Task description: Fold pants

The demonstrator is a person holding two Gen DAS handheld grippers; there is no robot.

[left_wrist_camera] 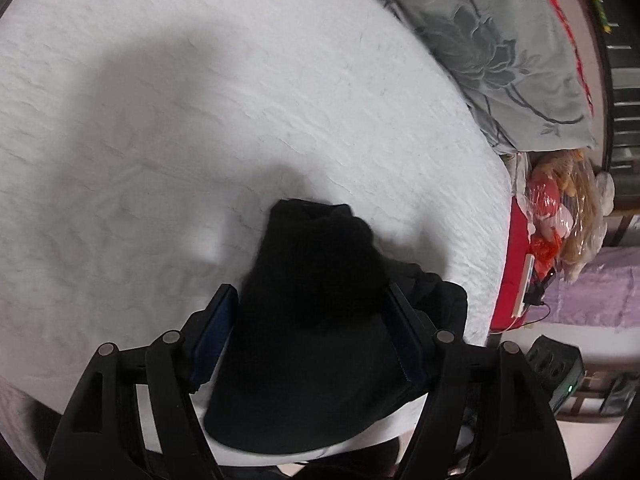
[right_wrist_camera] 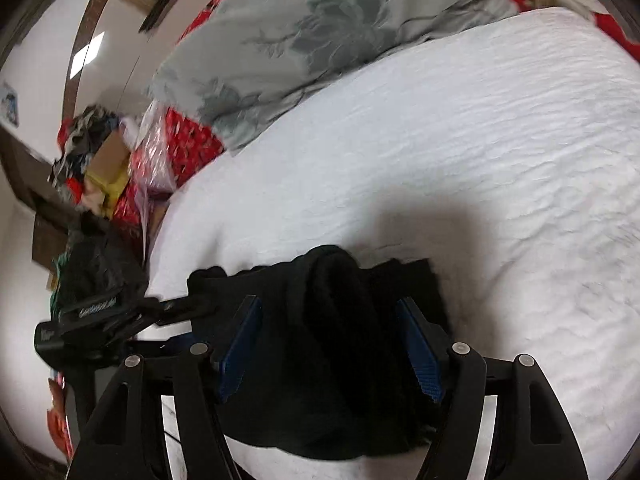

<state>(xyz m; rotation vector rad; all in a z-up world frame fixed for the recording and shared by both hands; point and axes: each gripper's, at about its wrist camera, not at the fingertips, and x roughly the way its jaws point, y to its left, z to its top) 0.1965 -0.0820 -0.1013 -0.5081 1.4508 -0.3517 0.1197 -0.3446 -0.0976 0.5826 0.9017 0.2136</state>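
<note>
Your light's soft and even, with big fuzzy shadows on the white bedspread [left_wrist_camera: 280, 100] in both views. The black pants [right_wrist_camera: 332, 340] show zero detail. Fisheye bends the edges hard, and the right wrist view's far-left clutter is smeared.

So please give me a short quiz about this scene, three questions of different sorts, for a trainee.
1. True or false: the black pants lie bunched on the white bedcover.
2. Multiple choice: the pads of the left hand-held gripper are A) pressed shut on a pillow, B) apart, with pants fabric seen between them, C) out of view.
3. Fill in: the pillow beyond the bedcover has a ____ pattern.

Key: 1 true. 2 B. 3 flower. The right hand-held gripper likewise stands open over the pants.
</note>
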